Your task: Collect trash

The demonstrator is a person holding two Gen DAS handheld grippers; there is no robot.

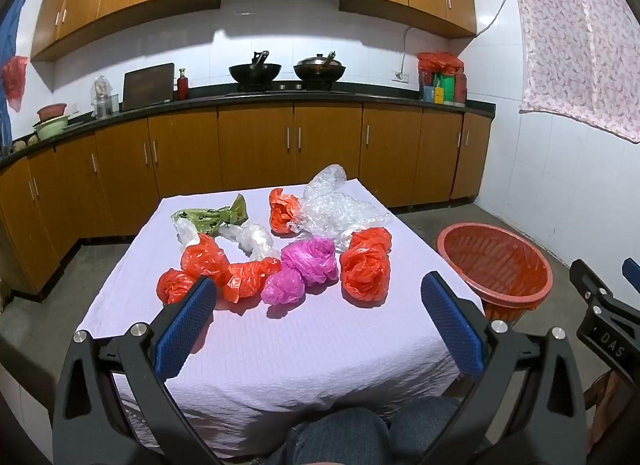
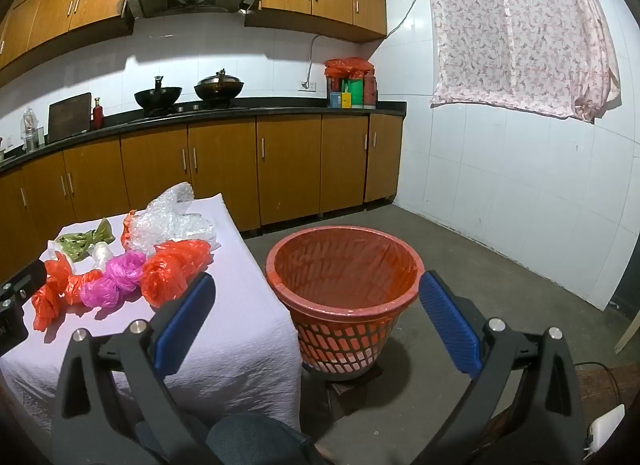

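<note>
Counting five orange bags, one basket

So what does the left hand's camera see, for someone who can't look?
The open left gripper hovers over a cloth-covered table strewn with crumpled plastic bags, mostly orange. A red basket stands on the floor to the right, with kitchen cabinets behind.
</note>
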